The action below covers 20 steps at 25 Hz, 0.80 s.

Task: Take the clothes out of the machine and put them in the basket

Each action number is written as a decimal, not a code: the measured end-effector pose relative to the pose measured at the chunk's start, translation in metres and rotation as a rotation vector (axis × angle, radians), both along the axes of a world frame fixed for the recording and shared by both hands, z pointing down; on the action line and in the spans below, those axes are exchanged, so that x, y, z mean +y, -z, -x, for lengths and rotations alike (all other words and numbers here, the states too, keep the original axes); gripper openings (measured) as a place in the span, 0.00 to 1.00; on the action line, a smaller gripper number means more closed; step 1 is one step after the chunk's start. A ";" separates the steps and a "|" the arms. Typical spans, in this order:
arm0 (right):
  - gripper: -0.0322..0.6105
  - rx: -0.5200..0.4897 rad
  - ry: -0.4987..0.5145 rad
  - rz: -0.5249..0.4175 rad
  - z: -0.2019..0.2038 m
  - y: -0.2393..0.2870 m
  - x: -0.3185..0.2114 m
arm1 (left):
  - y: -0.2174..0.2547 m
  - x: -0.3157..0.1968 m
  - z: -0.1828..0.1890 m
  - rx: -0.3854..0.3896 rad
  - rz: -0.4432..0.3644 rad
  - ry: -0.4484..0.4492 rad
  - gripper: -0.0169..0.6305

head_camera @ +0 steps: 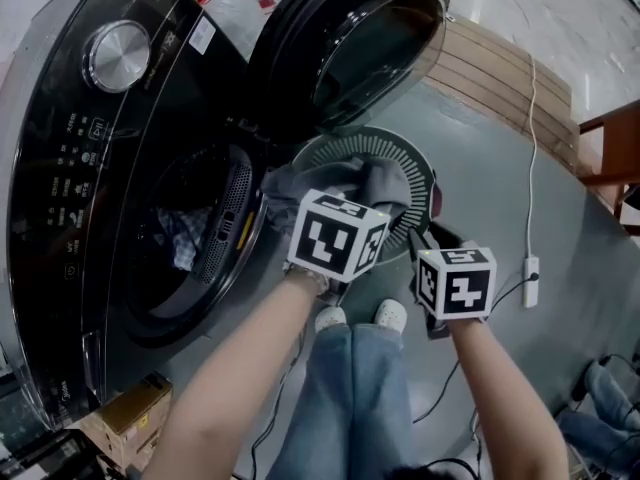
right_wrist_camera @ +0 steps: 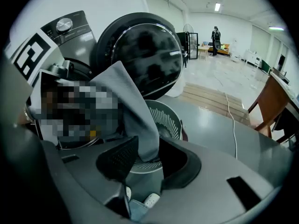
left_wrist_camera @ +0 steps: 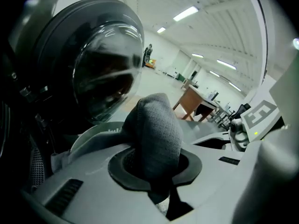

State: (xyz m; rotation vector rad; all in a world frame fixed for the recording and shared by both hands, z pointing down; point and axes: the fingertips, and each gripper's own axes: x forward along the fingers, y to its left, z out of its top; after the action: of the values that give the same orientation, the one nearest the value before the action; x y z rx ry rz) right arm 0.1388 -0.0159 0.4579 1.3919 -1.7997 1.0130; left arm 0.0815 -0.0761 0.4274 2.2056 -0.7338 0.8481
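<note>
A grey garment hangs over the round grey slotted basket, which stands on the floor beside the black washing machine. The machine's round door stands open, and a checked cloth lies in the drum. My left gripper is shut on a bunched fold of the garment, seen close between its jaws. My right gripper is shut on another part of the same garment, just above the basket. In the head view the marker cubes hide the fingertips.
A white cable with a switch box runs across the grey floor at the right. A wooden platform lies behind the basket and a wooden table stands at far right. A cardboard box sits by the machine's front. The person's shoes are below the grippers.
</note>
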 end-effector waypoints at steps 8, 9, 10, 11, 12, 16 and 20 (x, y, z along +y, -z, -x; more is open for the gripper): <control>0.26 -0.002 -0.030 -0.005 -0.011 0.004 -0.009 | -0.007 -0.004 0.005 -0.034 0.031 0.020 0.14; 0.27 -0.002 -0.028 -0.003 -0.011 0.003 -0.008 | -0.014 -0.005 0.011 -0.069 0.031 0.026 0.20; 0.26 -0.003 -0.026 0.001 -0.010 0.001 -0.007 | -0.021 -0.006 0.018 -0.096 0.036 0.035 0.35; 0.27 -0.002 -0.025 0.006 -0.009 -0.001 -0.005 | -0.027 -0.007 0.025 -0.115 0.043 0.052 0.54; 0.26 -0.002 -0.023 0.012 -0.008 -0.003 -0.004 | -0.032 -0.009 0.033 -0.132 0.049 0.077 0.66; 0.26 -0.001 -0.013 0.034 -0.001 -0.016 0.004 | -0.053 -0.012 0.070 -0.201 0.044 0.157 0.73; 0.26 -0.001 0.000 0.050 0.010 -0.027 0.007 | -0.071 -0.010 0.102 -0.259 0.049 0.173 0.73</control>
State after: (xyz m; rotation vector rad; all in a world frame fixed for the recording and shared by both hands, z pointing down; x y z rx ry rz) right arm 0.1289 -0.0093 0.4846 1.3615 -1.7635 1.0513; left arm -0.0204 -0.0858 0.4987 1.9768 -1.0010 1.0621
